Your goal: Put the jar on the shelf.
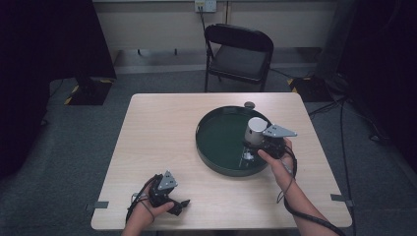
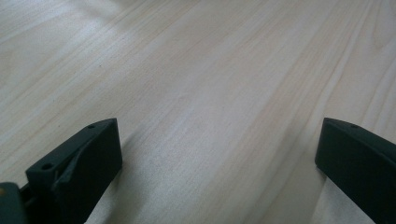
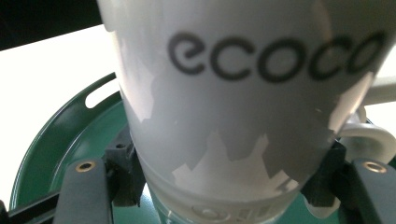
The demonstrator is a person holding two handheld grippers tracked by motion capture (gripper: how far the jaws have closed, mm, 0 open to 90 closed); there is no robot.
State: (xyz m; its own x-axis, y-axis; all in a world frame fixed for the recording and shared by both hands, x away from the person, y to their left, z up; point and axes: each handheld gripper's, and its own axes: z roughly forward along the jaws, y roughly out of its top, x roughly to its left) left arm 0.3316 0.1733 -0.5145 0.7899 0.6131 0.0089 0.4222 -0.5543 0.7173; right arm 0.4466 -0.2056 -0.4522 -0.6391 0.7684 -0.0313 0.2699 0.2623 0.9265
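A white mug [image 1: 255,130] with grey patches and the lettering "ecoco" [image 3: 261,56] is upright over the right side of a round dark green tray [image 1: 216,142]. My right gripper [image 1: 252,145] is shut on the mug low on its body, one pad on each side [image 3: 127,172]. The mug's handle [image 3: 369,133] points right in the right gripper view. Whether the mug rests on the tray floor [image 3: 60,140] or hangs just above it, I cannot tell. My left gripper [image 1: 180,205] lies on the table near the front left edge, its jaws wide open over bare wood [image 2: 217,128].
A small grey disc [image 1: 249,104] lies on the light wooden table [image 1: 157,132] just behind the tray. A black folding chair [image 1: 238,51] stands beyond the far edge. Cables trail from both grippers toward the front edge.
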